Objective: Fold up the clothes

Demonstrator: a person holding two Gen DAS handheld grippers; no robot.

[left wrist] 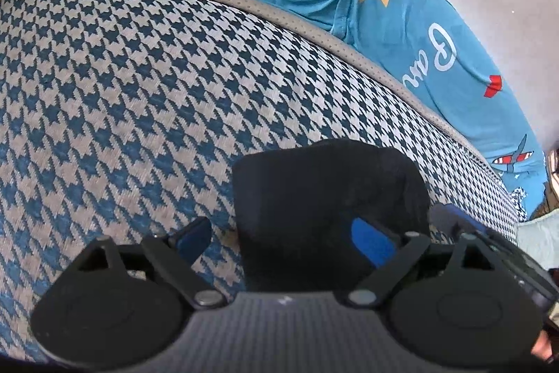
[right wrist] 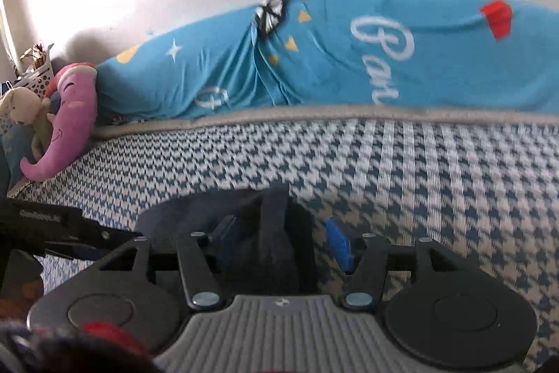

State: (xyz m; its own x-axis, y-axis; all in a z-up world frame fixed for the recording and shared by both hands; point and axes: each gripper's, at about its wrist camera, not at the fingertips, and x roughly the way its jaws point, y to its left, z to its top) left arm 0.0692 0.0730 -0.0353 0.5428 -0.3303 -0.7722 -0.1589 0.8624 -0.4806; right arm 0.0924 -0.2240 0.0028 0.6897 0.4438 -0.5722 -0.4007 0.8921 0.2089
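L + R tongs both low over a bed mat of blue-and-white houndstooth weave, cams looking fwd toward the wall. Task item: a dark navy/black cloth garment, small, flat-looking, already compact w/ squared edges, lying on the mat directly ahead of both tools. Left tongs: blue fingers spread wide; the garment sits between them and covers part of the right-hand finger, no pinch visible. Right tongs: also spread wide, a raised fold or ridge of the same garment standing in the gap; whether a pad touches cloth cannot be told (blur + shadow). Right view shows the left tool's black body at its left edge, so the two are near each other. Behind the mat: grey piped mat border, then a long turquoise printed cushion or bolster w/ white script along the wall; pink plush elephant toy and a white perforated basket at far left. Judgement: scene fits either a fold just laid down and let go, or tongs set around an edge abt to close for another fold; frames don't settle which. If a further fold is wanted, it calls for both tongs to close on matching corners, lift evenly, carry across w/o dragging the lower layer.
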